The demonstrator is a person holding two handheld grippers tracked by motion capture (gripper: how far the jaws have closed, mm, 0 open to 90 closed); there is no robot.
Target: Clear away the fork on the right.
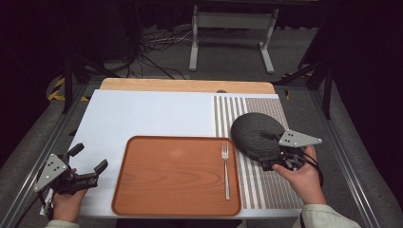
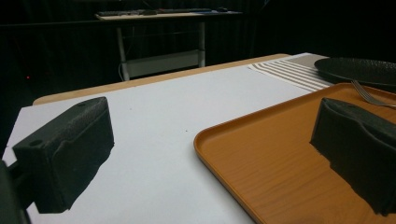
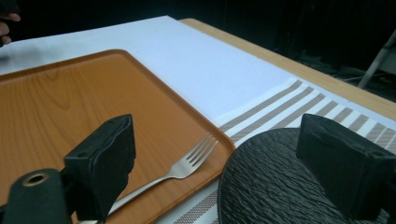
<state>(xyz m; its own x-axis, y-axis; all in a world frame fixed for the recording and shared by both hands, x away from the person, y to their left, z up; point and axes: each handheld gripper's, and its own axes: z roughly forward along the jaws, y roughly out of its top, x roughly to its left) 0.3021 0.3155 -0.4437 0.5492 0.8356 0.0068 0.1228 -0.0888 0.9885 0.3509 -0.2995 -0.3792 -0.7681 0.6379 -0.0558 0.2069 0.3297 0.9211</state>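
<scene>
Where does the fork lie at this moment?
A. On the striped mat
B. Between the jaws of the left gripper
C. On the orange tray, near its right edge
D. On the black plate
C: the fork lies flat on the orange tray, along its right edge, beside the black plate.

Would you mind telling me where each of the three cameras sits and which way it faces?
High view: above the person's side, looking forward and down on the table; both hands show, with the left gripper and the right gripper.
Left gripper view: rides on the left gripper, looking low across the white mat toward the tray; its two open black fingers show.
Right gripper view: rides on the right gripper, over the black plate; its open fingers show.
Shared: all three show the tray, the fork and the plate.
</scene>
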